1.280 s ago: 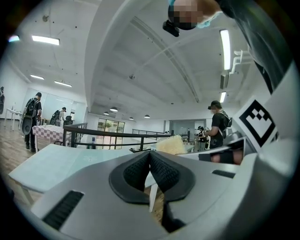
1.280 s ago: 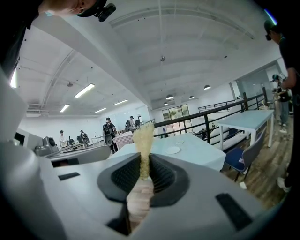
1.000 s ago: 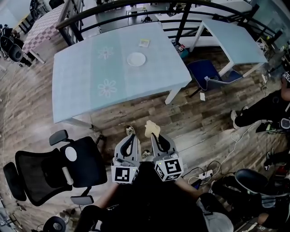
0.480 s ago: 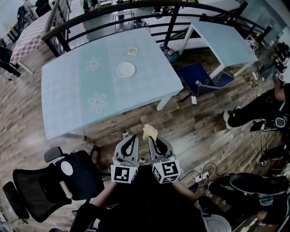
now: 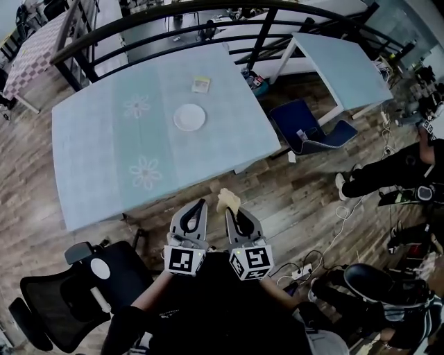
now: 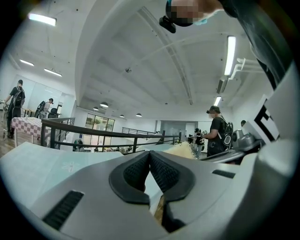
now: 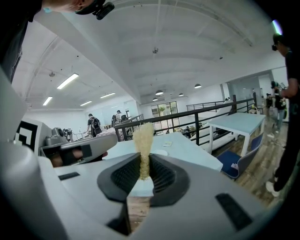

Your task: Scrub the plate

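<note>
A white plate (image 5: 189, 116) lies near the middle of a pale blue table (image 5: 97, 152), far ahead of both grippers. My right gripper (image 5: 232, 210) is shut on a yellowish sponge (image 5: 228, 200), held above the wood floor short of the table's near edge. In the right gripper view the sponge (image 7: 143, 145) stands upright between the pads, and the plate (image 7: 161, 153) shows small beyond it. My left gripper (image 5: 200, 205) hangs beside the right one, shut with nothing between its jaws (image 6: 149, 161).
A small yellow card (image 5: 201, 84) lies on the table behind the plate. A black office chair (image 5: 69, 291) stands at lower left, a blue chair (image 5: 309, 132) and a second table (image 5: 336, 59) at right. A black railing (image 5: 173, 17) runs behind. A seated person (image 5: 399, 173) and cables occupy the right floor.
The view has shifted: the table and plate sit lower and nearer in the head view than one second ago. Both grippers keep their pose side by side, the sponge still in the right one.
</note>
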A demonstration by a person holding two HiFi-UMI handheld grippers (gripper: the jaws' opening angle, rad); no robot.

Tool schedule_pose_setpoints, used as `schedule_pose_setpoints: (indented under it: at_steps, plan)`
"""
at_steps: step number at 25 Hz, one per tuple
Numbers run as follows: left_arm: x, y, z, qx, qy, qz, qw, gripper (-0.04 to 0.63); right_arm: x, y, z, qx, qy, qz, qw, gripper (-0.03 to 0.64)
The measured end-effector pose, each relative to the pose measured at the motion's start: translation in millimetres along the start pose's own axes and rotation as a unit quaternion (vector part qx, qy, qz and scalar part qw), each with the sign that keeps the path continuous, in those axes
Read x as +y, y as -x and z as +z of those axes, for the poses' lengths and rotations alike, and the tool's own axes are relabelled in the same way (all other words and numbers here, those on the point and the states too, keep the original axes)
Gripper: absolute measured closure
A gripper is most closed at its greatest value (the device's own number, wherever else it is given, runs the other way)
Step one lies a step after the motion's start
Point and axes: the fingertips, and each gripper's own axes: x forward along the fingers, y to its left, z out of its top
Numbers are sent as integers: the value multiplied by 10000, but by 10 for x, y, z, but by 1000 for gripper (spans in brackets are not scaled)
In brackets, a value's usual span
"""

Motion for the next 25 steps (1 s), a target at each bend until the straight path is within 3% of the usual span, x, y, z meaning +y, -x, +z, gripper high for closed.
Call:
schedule_pose_setpoints:
  at_steps: [15, 25]
  plan:
    - [1098, -810, 231, -2, 31, -196, 9998, 583, 8, -1247, 515, -4, -146, -262, 9996, 565]
    - [1451, -1101, 344, -99, -15, -162, 9998, 583, -10, -1637, 570, 156, -251, -263, 9992, 565]
